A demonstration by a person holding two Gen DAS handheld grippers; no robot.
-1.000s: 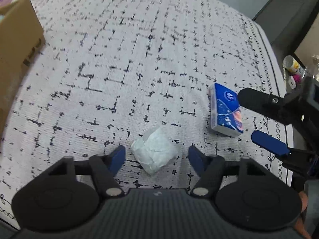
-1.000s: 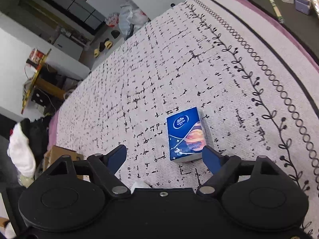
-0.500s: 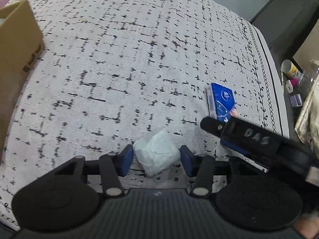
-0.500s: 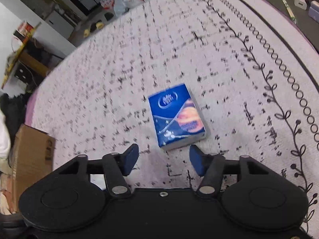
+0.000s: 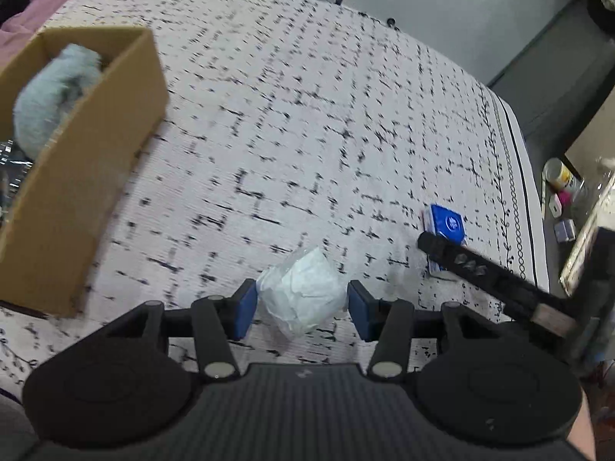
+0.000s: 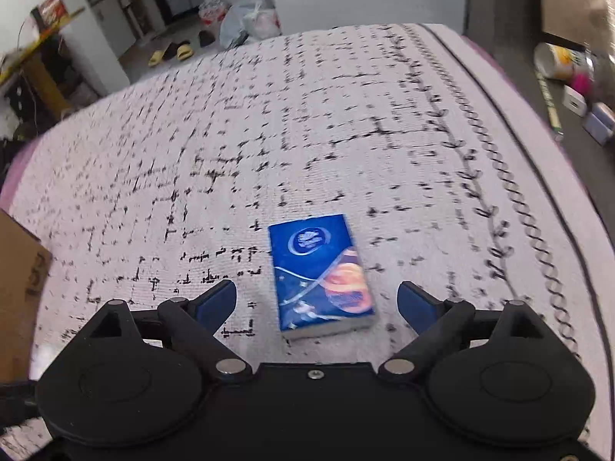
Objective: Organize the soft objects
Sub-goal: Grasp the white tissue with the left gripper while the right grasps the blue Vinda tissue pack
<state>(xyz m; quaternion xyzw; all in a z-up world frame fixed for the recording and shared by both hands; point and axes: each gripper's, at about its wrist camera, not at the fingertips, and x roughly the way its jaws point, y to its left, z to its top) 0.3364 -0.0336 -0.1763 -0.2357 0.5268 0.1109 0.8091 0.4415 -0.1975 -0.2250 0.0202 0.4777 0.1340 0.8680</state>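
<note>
A white crumpled soft packet [image 5: 303, 299] sits between the blue pads of my left gripper [image 5: 302, 307], which is shut on it and holds it just above the patterned bedspread [image 5: 307, 134]. A blue tissue pack [image 6: 321, 276] lies flat on the bedspread; it also shows in the left wrist view as the blue pack [image 5: 446, 224]. My right gripper [image 6: 317, 297] hovers over its near end. Its jaws are opening, one on each side of the pack, and the pads do not touch it. One black finger [image 5: 461, 261] of it crosses the pack.
An open cardboard box [image 5: 96, 146] stands on the bed at the left with a pale blue-grey soft thing [image 5: 54, 88] inside. The bed's edge [image 6: 538, 153] runs down the right. Beyond it are a can [image 5: 557, 173] and small boxes [image 6: 599, 123].
My left gripper closed on the white packet and rose toward the box, which came into view. My right gripper rolled and moved nearer to the blue pack; its jaws narrowed, then widened.
</note>
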